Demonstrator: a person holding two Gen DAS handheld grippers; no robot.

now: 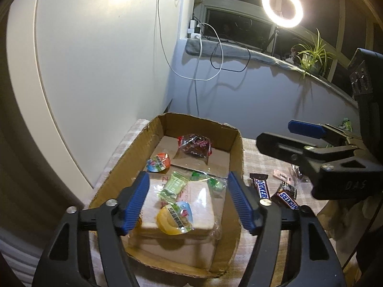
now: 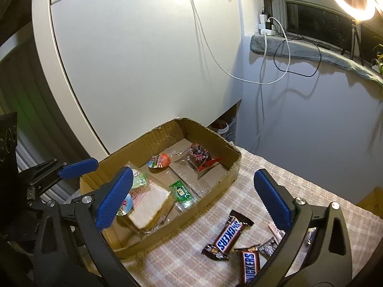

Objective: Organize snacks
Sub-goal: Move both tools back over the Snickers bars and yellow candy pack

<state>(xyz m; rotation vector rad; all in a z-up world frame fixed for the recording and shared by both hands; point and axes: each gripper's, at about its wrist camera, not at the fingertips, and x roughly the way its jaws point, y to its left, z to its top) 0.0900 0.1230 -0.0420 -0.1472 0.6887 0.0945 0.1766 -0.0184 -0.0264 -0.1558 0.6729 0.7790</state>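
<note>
An open cardboard box (image 1: 237, 148) (image 2: 191, 215) on the checked cloth holds a bagged bread slice (image 1: 198, 205) (image 2: 149, 205), a yellow jelly cup (image 1: 173, 220), an orange jelly cup (image 1: 159, 162) (image 2: 160, 161), green candies (image 1: 173, 185) (image 2: 183, 192) and a dark wrapped cake (image 1: 195, 144) (image 2: 201, 157). My left gripper (image 1: 188, 174) hangs open above the box's near half, nothing between its pads. Two Snickers bars (image 1: 262, 187) (image 2: 227, 235) lie on the cloth right of the box. My right gripper (image 2: 193, 172) (image 1: 275, 131) stands wide open over the box's right wall, holding nothing.
A small pink packet (image 1: 282, 175) (image 2: 275, 230) and a dark wrapper lie beside the Snickers bars. A white cabinet (image 2: 143, 71) stands close behind the box. Cables (image 1: 215, 55) hang from the sill, which carries a ring light (image 1: 282, 7) and a plant (image 1: 313, 55).
</note>
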